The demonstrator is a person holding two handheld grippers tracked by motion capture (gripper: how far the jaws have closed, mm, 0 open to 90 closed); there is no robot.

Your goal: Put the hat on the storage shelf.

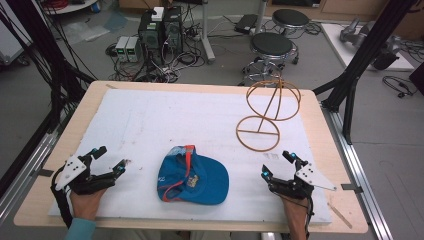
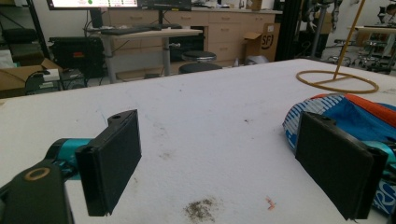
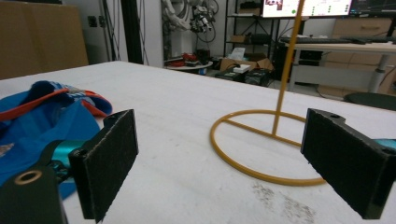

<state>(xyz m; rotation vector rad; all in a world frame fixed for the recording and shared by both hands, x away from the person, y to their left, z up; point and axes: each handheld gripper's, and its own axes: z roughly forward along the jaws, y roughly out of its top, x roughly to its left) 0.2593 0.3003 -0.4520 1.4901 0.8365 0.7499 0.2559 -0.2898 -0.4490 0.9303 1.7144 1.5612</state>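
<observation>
Bare white mat (image 1: 165, 115) lay open ahead of the left gripper (image 1: 110, 161). The blue cap (image 1: 192, 176) sat between both grippers; the wire stand (image 1: 265, 112) stood before the right gripper (image 1: 278, 165).

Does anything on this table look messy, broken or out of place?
Nothing broken. The blue cap lies crumpled on the white mat rather than on the wire stand, which is upright and bare. The mat has dirty smudges near the left gripper. Both grippers are open, holding nothing.

floor (image 1: 60, 60): grey, cables | stools (image 1: 271, 46): two, black | desk (image 2: 149, 33): monitors | cabinets (image 2: 224, 28): wood
</observation>
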